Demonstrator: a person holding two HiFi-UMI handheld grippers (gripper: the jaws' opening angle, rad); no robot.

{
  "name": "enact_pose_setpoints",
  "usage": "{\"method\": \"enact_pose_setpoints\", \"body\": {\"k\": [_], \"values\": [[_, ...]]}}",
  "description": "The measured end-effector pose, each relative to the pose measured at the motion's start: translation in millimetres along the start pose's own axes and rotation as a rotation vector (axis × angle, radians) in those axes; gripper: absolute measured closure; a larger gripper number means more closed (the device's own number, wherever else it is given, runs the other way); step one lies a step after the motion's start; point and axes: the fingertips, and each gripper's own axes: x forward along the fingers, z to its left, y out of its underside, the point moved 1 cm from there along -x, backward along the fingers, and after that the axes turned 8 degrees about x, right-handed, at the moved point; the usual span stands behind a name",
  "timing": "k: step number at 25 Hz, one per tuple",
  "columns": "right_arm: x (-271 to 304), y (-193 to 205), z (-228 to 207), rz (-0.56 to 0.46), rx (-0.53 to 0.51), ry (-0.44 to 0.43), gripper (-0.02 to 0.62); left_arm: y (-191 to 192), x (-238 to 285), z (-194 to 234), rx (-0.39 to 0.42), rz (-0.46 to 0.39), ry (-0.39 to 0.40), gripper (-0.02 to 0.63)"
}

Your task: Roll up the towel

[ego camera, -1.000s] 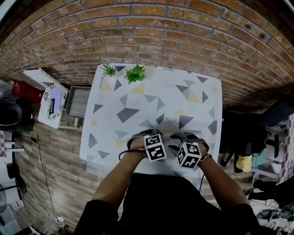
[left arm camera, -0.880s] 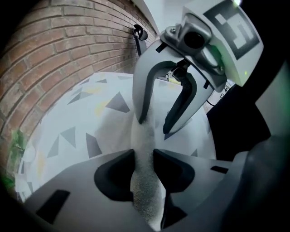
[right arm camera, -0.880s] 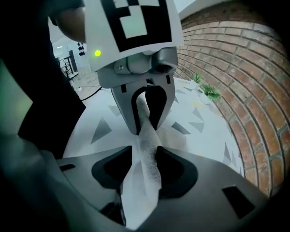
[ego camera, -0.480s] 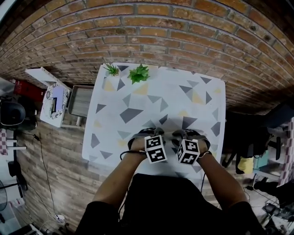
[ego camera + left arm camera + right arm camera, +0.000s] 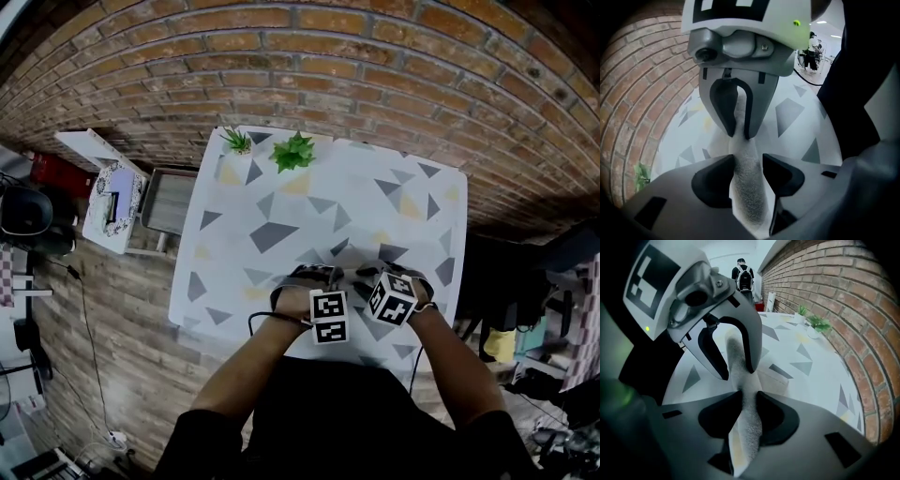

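A white terry towel lies near the front edge of the table, whose top has a triangle pattern, and a raised fold of it runs between both grippers. My left gripper has just been opening. The fold stands between its jaws, brushing one pad with a gap at the other. My right gripper has just been closing, and both its pads press on the towel. The two grippers face each other closely, both pointing steeply down. In the head view their marker cubes sit side by side and hide the towel.
Two small potted plants stand at the table's far edge, by the brick wall. A white side stand and a grey tray are left of the table. A person stands far off.
Both hands have shifted a little to the right in the head view, and the two marker cubes now sit closer together. The right cube has tilted.
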Motion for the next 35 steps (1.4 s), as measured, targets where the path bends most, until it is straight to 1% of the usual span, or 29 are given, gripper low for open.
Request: {"method": "enact_pose_setpoints", "body": {"k": [2,6,8,11,15,16,18,19,23,25,29,32,35], "values": [[-0.6,-2.0,-1.9,-0.006,0.002,0.011,0.469,4.2,4.8,2.9,-0.015,0.013,-0.006,0.402],[-5.9,-4.6,-3.2,-0.035,-0.026,0.066,0.44,9.9,11.6,6.6,-0.053,0.03,-0.012,0.405],[-7.4,-1.4,0.6,-0.038,-0.04,0.081,0.428,10.6,12.6,5.7,-0.077,0.028,-0.004,0.424],[-6.0,9.4,8.3,-0.018,-0.057,0.09,0.393,7.7,8.9,0.4,-0.121,0.012,0.031,0.462],[-4.1,18.7,21.1,0.005,-0.09,0.102,0.394,0.6,3.9,-17.3,-0.173,-0.02,0.099,0.474],[-3.4,21.2,25.3,0.01,-0.103,0.102,0.404,-1.2,3.0,-22.9,-0.183,-0.026,0.113,0.474],[-3.7,27.3,35.3,0.017,-0.119,0.082,0.428,-5.9,1.2,-34.6,-0.2,-0.038,0.143,0.476],[-5.0,30.5,42.0,0.019,-0.119,0.058,0.444,-8.5,-0.3,-41.3,-0.205,-0.043,0.162,0.477],[-14.1,40.9,73.3,0.048,-0.124,-0.084,0.478,-15.6,-9.1,-70.2,-0.211,-0.057,0.242,0.479],[-16.7,42.0,80.7,0.063,-0.145,-0.112,0.483,-16.1,-11.8,-75.6,-0.201,-0.052,0.225,0.477],[-15.9,39.5,80.6,0.076,-0.162,-0.107,0.485,-13.6,-11.5,-72.8,-0.14,-0.003,0.122,0.449],[-17.4,34.0,74.9,0.068,-0.139,-0.103,0.485,-11.6,-15.8,-64.1,-0.141,0.008,0.065,0.439],[-19.3,29.4,67.8,0.061,-0.111,-0.102,0.485,-8.5,-20.6,-55.8,-0.16,0.003,0.026,0.439]]}}
